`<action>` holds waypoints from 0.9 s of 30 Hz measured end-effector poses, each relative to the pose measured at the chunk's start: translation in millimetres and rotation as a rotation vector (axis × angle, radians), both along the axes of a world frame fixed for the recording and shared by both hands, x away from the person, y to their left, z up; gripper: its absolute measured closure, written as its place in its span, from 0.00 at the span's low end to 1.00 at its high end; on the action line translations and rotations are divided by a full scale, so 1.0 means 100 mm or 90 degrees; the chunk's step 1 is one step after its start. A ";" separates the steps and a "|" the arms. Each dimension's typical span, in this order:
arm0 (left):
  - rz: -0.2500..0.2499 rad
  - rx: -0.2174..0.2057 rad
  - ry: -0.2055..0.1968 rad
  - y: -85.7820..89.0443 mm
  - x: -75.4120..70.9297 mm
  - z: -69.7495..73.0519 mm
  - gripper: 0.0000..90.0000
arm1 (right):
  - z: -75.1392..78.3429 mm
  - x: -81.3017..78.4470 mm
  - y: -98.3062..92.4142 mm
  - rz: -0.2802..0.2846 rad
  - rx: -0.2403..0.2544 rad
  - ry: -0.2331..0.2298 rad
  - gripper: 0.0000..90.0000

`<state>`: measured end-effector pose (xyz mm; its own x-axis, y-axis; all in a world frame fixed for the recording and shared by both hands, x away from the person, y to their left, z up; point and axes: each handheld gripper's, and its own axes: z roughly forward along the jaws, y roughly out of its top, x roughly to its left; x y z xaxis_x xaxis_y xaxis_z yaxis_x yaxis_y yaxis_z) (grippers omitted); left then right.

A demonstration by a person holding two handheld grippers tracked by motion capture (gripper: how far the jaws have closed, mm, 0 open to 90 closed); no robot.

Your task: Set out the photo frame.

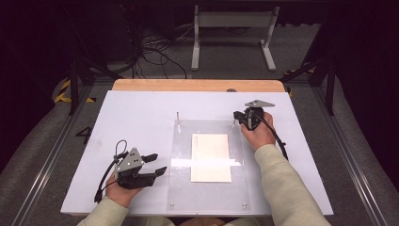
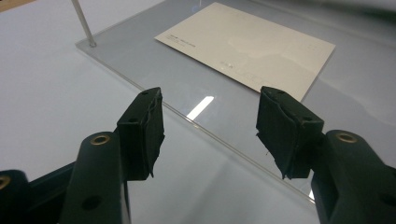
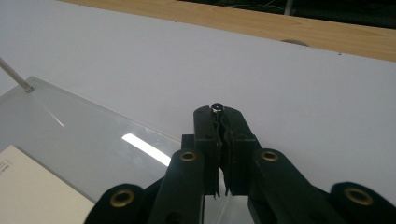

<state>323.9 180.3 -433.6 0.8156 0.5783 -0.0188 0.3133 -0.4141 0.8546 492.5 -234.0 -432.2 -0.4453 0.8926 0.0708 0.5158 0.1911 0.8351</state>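
Note:
A clear acrylic plate point(image 1: 181, 160) lies on the white board point(image 1: 131, 117), with a cream card point(image 1: 211, 157) flat on its middle. A thin metal pin point(image 1: 178, 117) stands upright at the plate's far left corner. My right gripper point(image 1: 237, 117) is at the far right corner, shut on the second pin; the pin's round top point(image 3: 217, 107) shows between the closed jaw tips point(image 3: 218, 116). My left gripper point(image 1: 159, 164) rests open just left of the plate's left edge. Its jaws point(image 2: 210, 126) point across the plate point(image 2: 154, 74) at the card point(image 2: 247, 44), with nothing between them.
A wooden strip point(image 1: 197, 85) runs along the far edge of the board. Small screws sit at the plate's near corners point(image 1: 171, 205). Beyond the table are floor cables point(image 1: 150, 52) and a white metal stand point(image 1: 233, 33). Dark frame legs stand on both sides.

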 end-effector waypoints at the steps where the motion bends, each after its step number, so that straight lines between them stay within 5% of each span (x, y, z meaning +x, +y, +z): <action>1: 0.001 0.002 -0.001 0.00 0.00 0.00 0.46 | 0.00 0.01 0.00 -0.001 0.002 0.000 0.95; 7: 0.011 0.002 0.000 0.06 -0.04 0.00 0.46 | -0.03 0.06 -0.03 -0.007 0.038 0.012 0.95; 27: 0.011 0.010 0.005 0.11 -0.14 -0.04 0.38 | -0.07 0.20 -0.08 -0.008 0.090 0.043 0.95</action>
<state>310.3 191.7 -437.1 0.8057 0.5920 -0.0166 0.3273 -0.4219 0.8455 512.1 -242.3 -438.7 -0.4244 0.8768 0.2262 0.5733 0.0668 0.8166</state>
